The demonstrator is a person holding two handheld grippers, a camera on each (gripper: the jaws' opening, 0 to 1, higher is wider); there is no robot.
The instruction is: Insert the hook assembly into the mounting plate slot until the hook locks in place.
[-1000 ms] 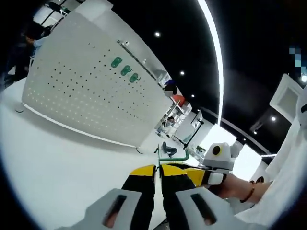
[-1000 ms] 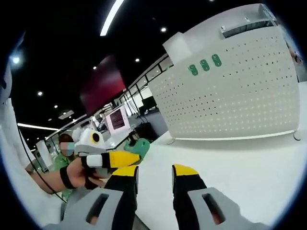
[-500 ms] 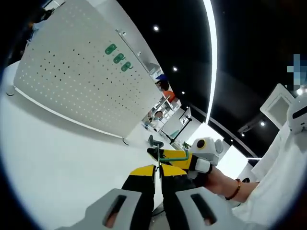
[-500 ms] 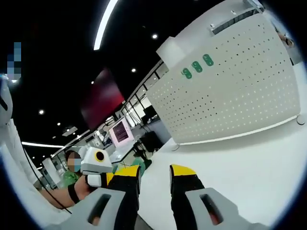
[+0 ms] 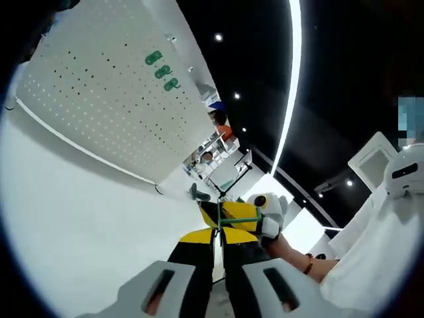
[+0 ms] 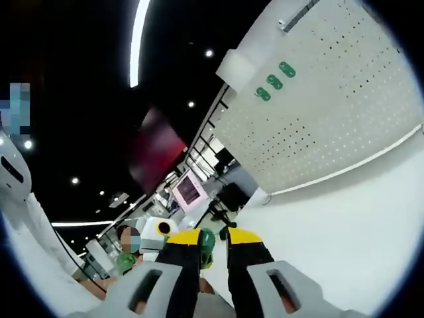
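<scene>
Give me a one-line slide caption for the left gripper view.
Left gripper pinches a green hook above the white table, facing the perforated mounting plate.

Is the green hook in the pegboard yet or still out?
Out. The green hook sits pinched in the left hand-held gripper, apart from the white pegboard.

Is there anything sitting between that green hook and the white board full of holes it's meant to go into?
Nothing visible does. The green hook is pinched in the left gripper, and bare white table runs from there to the perforated board, which already carries three green pieces.
</scene>
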